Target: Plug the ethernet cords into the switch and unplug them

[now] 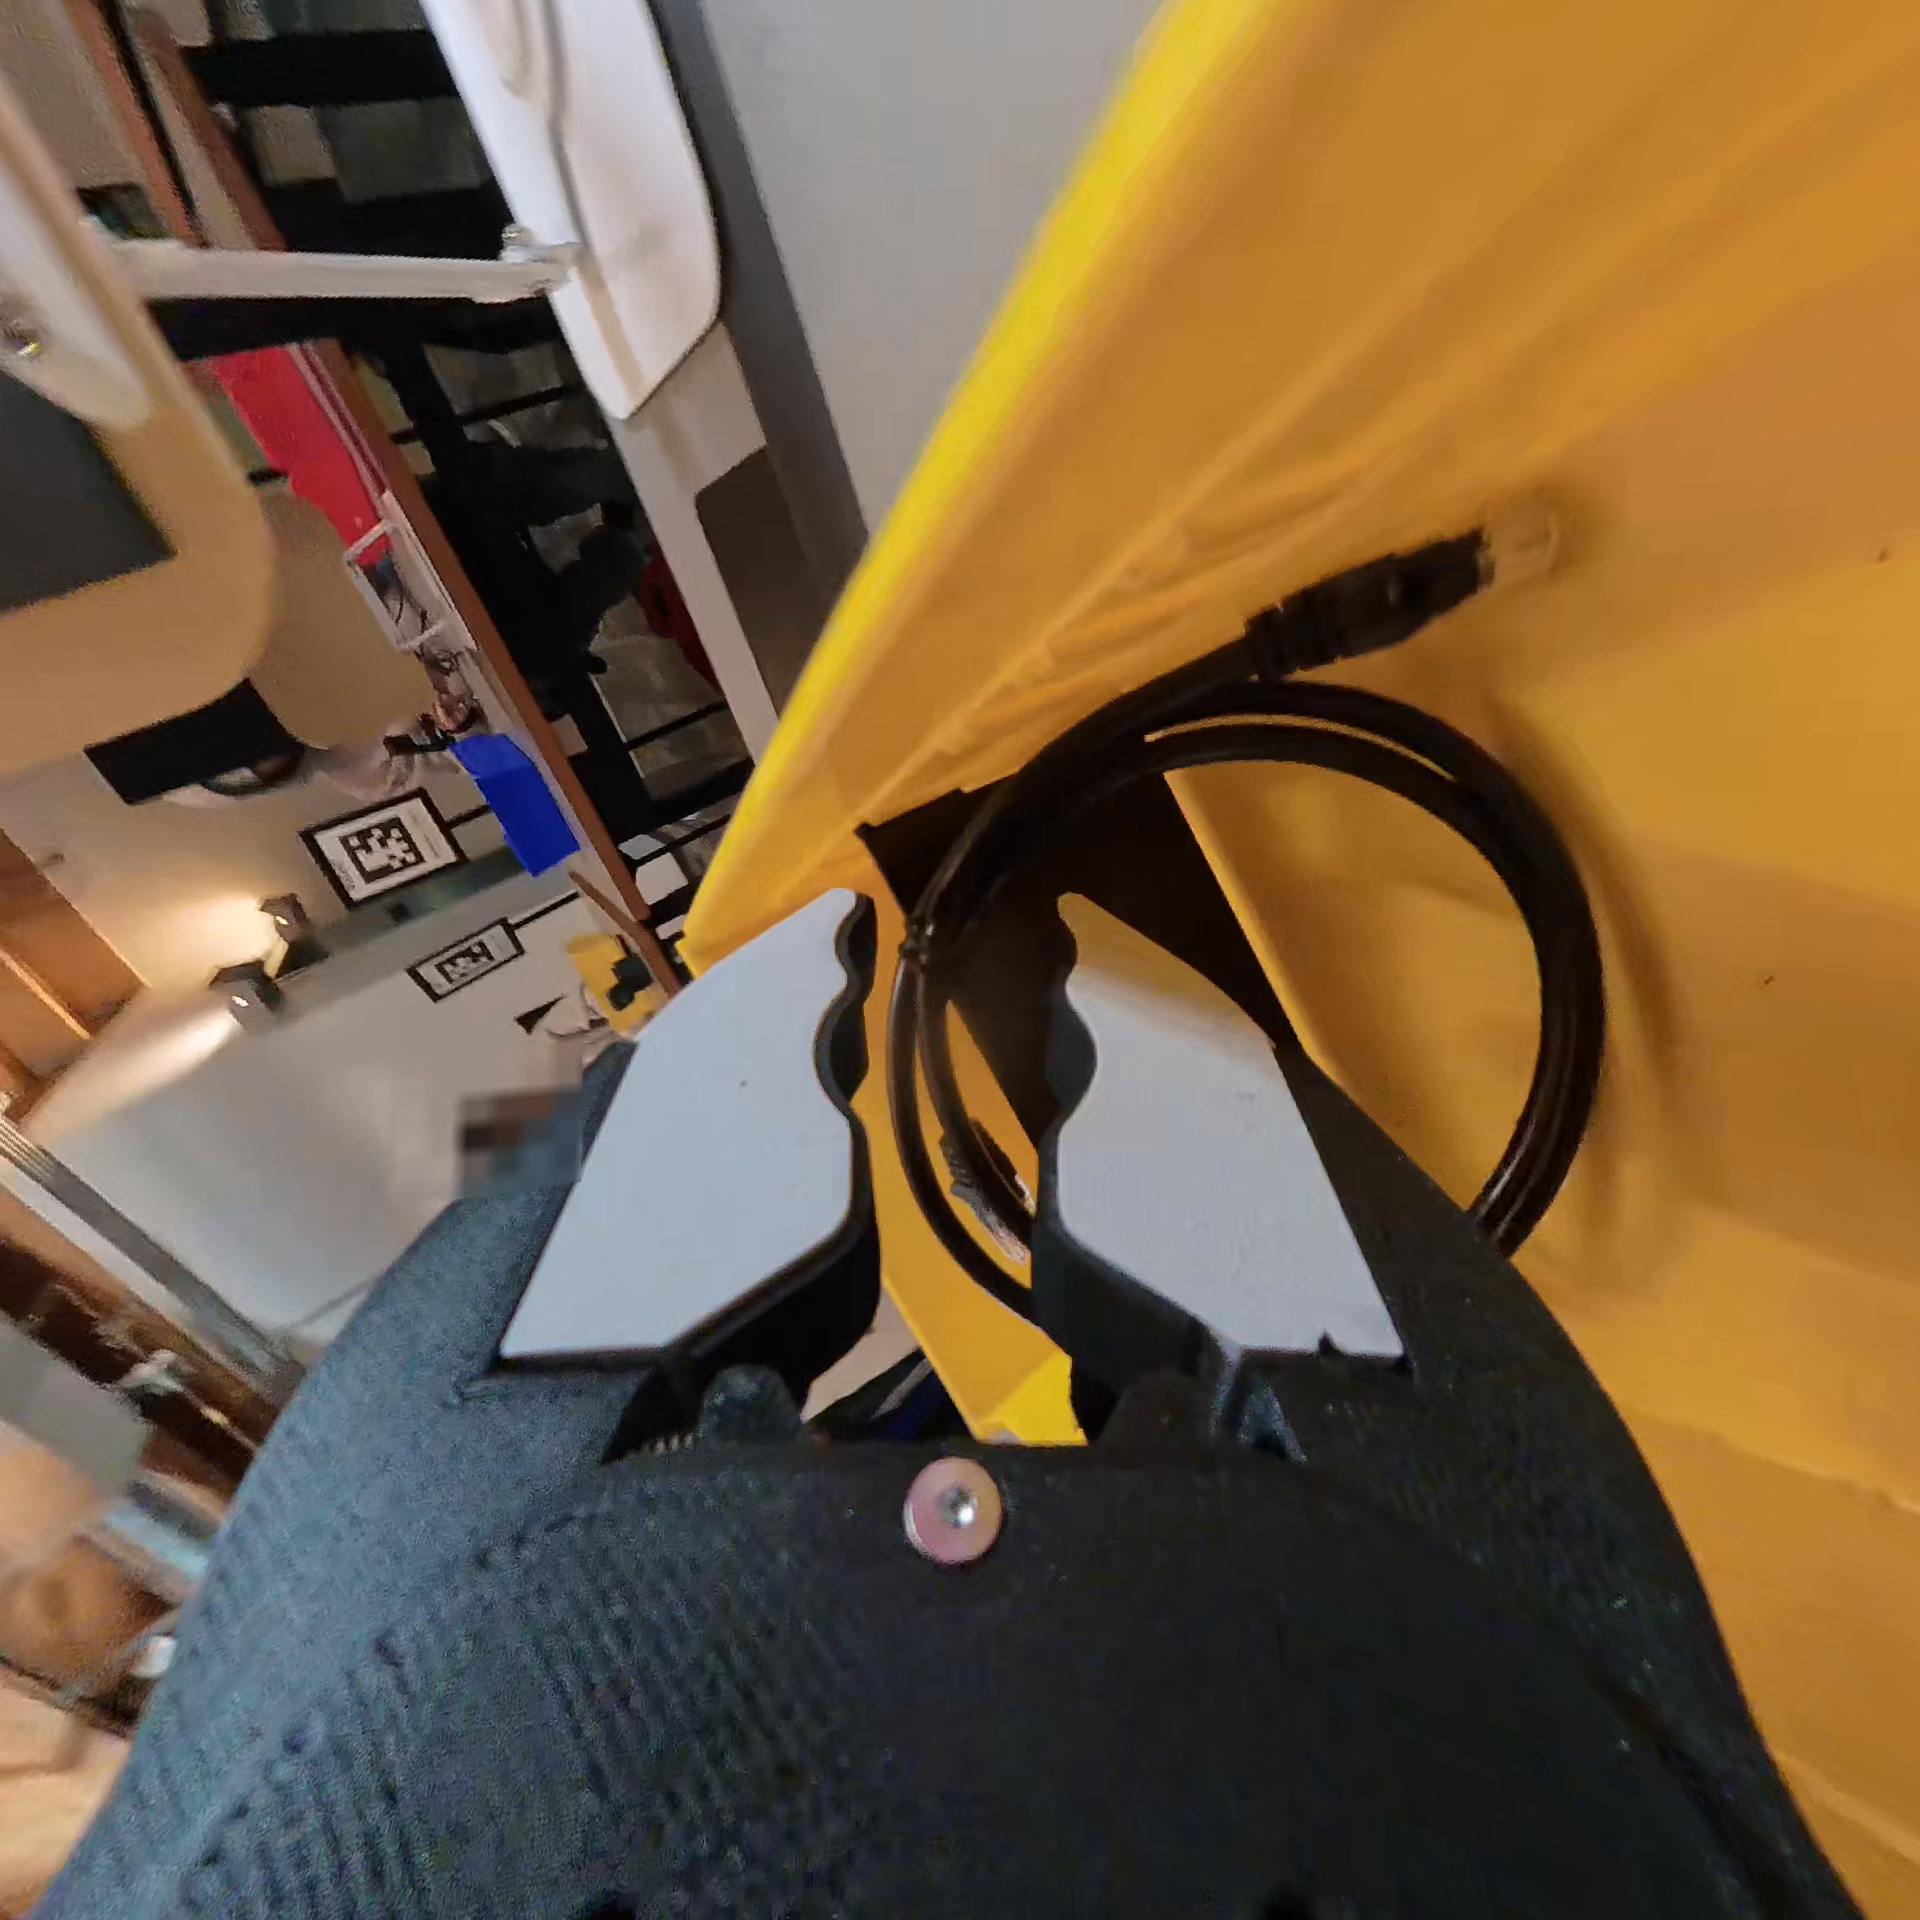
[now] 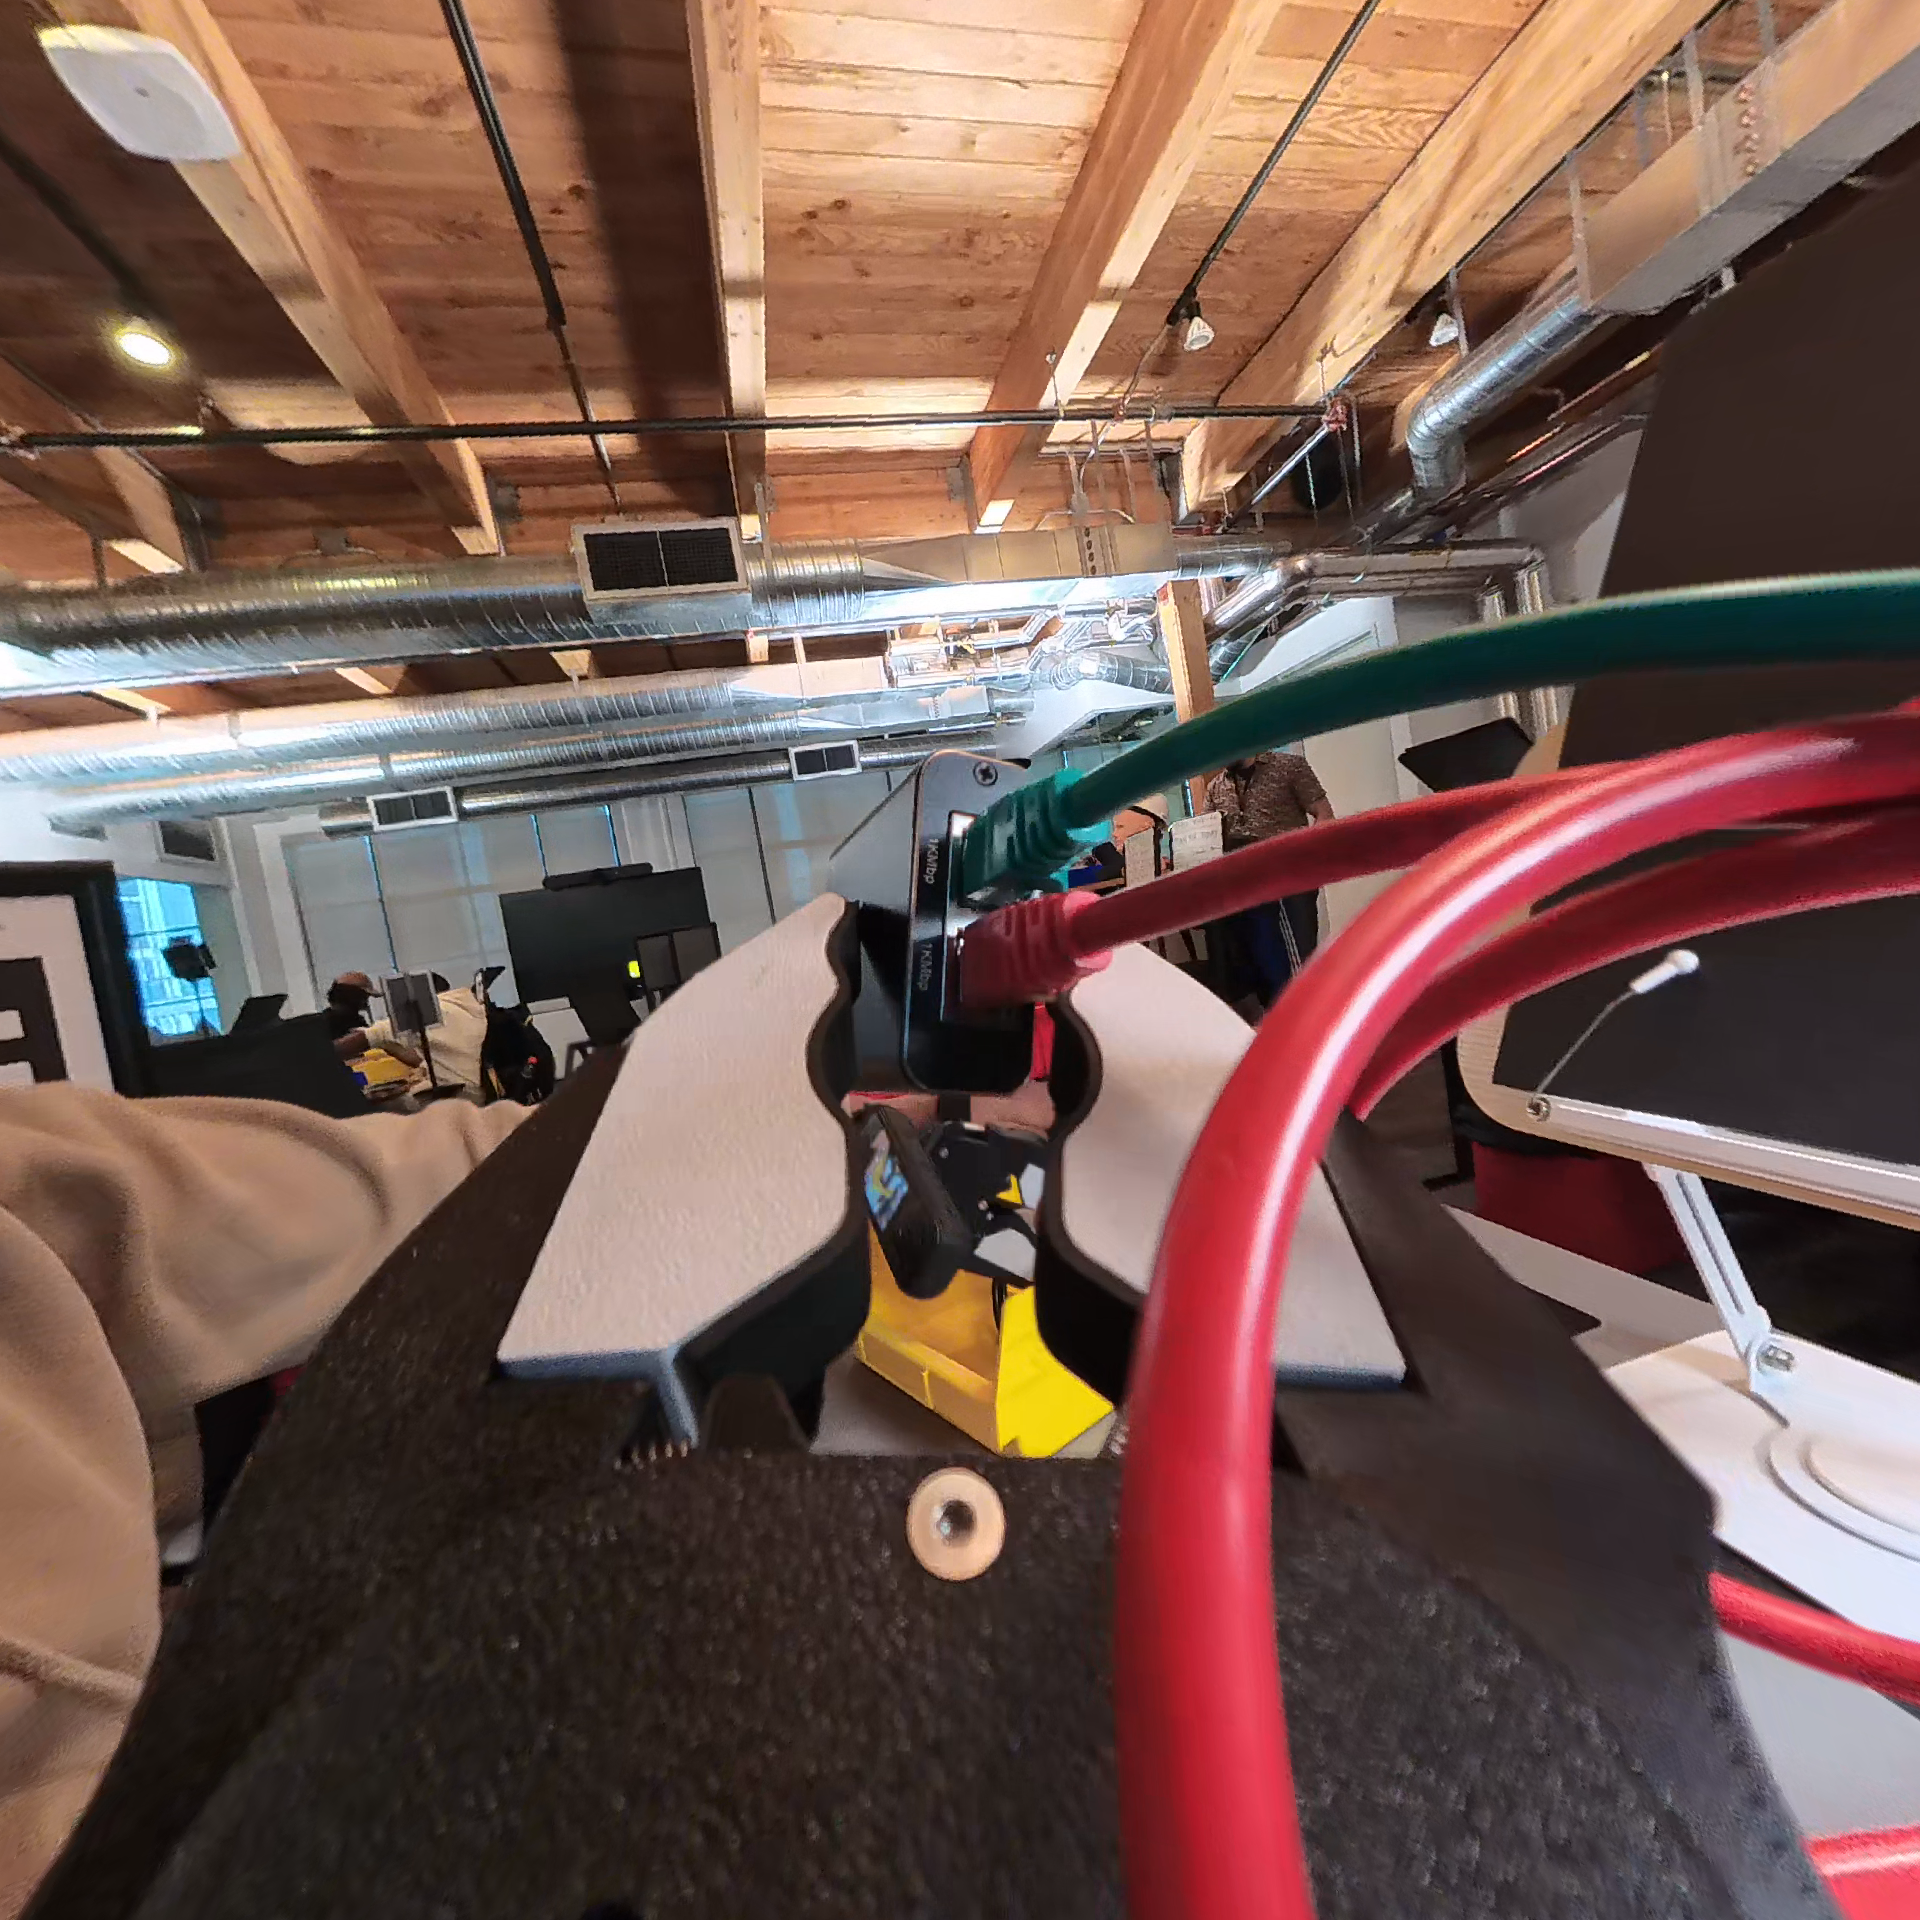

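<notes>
The left gripper [image 1: 961,1049] hung at the edge of a yellow bin [image 1: 1455,364], jaws set narrow w/ a coiled black ethernet cord [image 1: 1558,935] threaded through the gap; whether the fingers actually pinched it I couldn't tell. One plug [image 1: 1382,603] lay to the far right against the bin wall, the other [image 1: 987,1184] sat near, between the fingers. The right gripper [image 2: 951,1013] was raised toward the wooden ceiling [image 2: 831,260], jaws clamped on a small black switch [image 2: 935,935]. A green cord [image 2: 1455,665] & a red cord [image 2: 1247,914] were both plugged into its right face, red looping near over the gripper body. A tan sleeve [image 2: 156,1299] showed left
</notes>
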Tool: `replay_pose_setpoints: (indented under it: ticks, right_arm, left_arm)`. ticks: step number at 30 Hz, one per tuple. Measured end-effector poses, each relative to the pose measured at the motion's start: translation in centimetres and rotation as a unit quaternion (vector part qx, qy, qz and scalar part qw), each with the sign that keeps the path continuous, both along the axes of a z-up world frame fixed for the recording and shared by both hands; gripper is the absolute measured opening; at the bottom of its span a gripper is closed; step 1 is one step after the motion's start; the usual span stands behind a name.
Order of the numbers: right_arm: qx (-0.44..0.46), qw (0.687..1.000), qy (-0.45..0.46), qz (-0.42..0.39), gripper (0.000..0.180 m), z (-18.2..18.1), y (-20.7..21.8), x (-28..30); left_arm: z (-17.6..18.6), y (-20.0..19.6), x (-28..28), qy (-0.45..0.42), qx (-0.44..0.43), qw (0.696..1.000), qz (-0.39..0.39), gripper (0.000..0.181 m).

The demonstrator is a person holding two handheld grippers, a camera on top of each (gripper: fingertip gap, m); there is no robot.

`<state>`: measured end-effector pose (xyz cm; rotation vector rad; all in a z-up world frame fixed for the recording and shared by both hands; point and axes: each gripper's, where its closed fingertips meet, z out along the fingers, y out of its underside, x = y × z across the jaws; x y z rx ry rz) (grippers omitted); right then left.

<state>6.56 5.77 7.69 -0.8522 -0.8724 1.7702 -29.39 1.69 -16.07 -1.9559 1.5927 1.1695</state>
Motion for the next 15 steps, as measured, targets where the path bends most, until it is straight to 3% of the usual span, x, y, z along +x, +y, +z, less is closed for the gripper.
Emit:
replay_pose_setpoints:
  ticks: [3, 5, 11, 15]
  right_arm:
    - [-0.010, 1.000, 0.001, -0.002, 0.033, 0.1, 0.6, 0.3]
    - [-0.013, 1.000, 0.001, -0.006, 0.033, 0.1, 1.0, 0.5]
    - [-0.027, 1.000, 0.005, -0.008, 0.033, 0.4, 1.8, 0.8]
    - [-0.022, 1.000, -0.006, -0.009, 0.033, 0.1, 1.6, 0.5]
  left_arm:
    - [-0.1, 0.6, -0.3, 0.068, 0.003, 0.997, -0.034, 0.014]
    - [0.7, 0.3, -0.3, 0.067, 0.004, 0.998, -0.022, 0.013]
    - [9.8, -2.4, -1.1, -0.036, 0.080, 0.995, 0.047, 0.011]
    - [12.9, -5.0, 2.2, -0.207, 0.050, 0.973, 0.090, 0.011]
